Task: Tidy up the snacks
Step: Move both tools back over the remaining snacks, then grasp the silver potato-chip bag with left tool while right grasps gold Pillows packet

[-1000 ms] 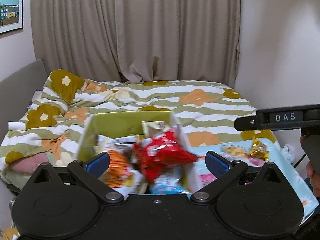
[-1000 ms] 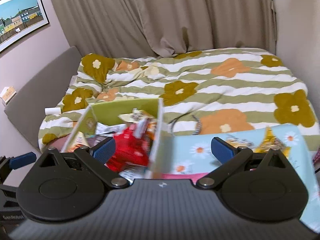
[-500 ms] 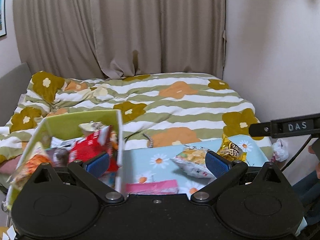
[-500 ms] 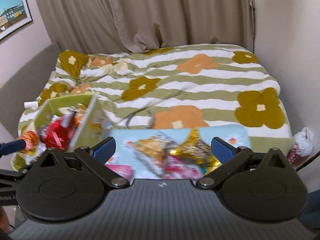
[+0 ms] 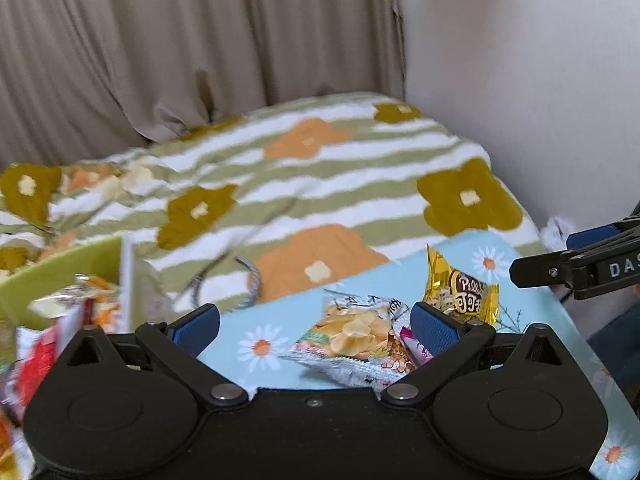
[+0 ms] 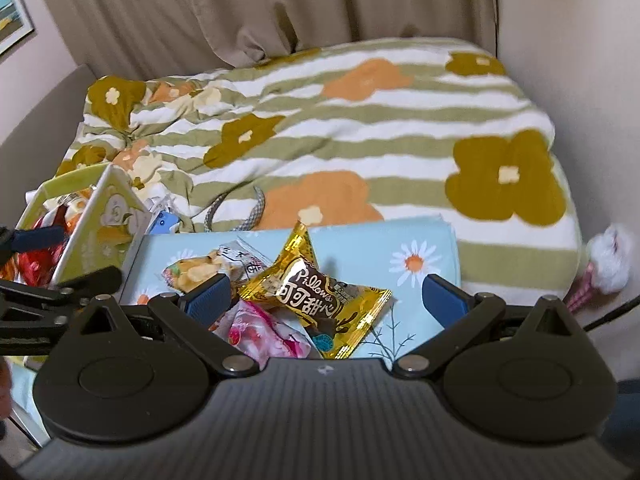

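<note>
A gold "Pillows" snack bag [image 6: 320, 292] [image 5: 464, 296], a clear bag of chips [image 5: 356, 336] [image 6: 200, 272] and a pink packet [image 6: 264, 332] lie on a light blue daisy-print surface [image 6: 420, 240] [image 5: 280, 320]. A green box [image 5: 60, 272] [image 6: 96, 208] at the left holds several snack packs, among them a red one [image 5: 36, 360]. My left gripper [image 5: 316, 328] is open and empty, just before the chips bag. My right gripper [image 6: 326, 296] is open and empty, above the gold bag.
The blue surface and the box lie on a bed with a green-striped flower duvet [image 6: 360, 128]. A grey cord [image 6: 256, 212] lies on the duvet behind them. Curtains [image 5: 200, 48] hang at the back; a wall [image 5: 520, 80] stands at the right.
Both grippers have swung right, away from the green box, to the loose snacks on the blue surface. Both stay open and empty.
</note>
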### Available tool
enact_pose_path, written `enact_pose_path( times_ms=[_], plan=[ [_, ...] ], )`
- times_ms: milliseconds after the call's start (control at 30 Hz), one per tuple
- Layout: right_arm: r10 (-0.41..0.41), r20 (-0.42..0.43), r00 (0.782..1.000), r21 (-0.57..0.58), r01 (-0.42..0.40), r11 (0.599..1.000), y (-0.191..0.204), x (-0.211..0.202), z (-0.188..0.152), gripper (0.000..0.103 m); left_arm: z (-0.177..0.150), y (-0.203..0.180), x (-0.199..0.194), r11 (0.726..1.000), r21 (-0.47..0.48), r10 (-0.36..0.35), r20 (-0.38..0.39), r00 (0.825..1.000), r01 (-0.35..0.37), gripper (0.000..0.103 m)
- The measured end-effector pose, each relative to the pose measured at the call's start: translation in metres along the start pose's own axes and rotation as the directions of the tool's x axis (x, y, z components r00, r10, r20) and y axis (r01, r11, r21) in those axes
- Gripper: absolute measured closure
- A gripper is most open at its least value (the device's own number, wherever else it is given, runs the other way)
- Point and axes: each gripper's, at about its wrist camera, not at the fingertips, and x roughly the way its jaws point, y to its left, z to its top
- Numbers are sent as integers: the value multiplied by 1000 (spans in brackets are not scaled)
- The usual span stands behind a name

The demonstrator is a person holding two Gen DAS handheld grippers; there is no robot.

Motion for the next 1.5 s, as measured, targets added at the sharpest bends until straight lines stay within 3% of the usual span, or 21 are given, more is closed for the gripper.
enact_pose_path(
  times_ms=[133, 533, 733, 867, 1100, 1500],
  plan=[
    [3, -21, 1000, -15, -4, 1000, -2, 16, 3, 0, 5, 2, 35, 998, 9, -59, -66, 996, 60, 0],
    [14, -85, 996, -346, -42, 937, 8, 59, -3, 0, 9, 4, 100, 981, -5, -189, -221, 957, 193, 6],
    [21, -132, 991, -435, -77, 897, 15, 82, -9, 0, 1, 5, 118, 974, -16, -221, -292, 931, 226, 17],
    [29, -159, 987, -470, -102, 877, 19, 94, -11, 8, -3, 13, 121, 965, -74, -261, -300, 918, 250, 28],
    [30, -183, 983, -493, -118, 862, 23, 106, -14, 18, -5, 17, 111, 973, -82, -231, -287, 930, 217, 40],
    [50, -191, 980, -506, -141, 851, 25, 112, -13, 32, -8, 26, 88, 978, -140, -185, -228, 956, 155, 41]
  ],
)
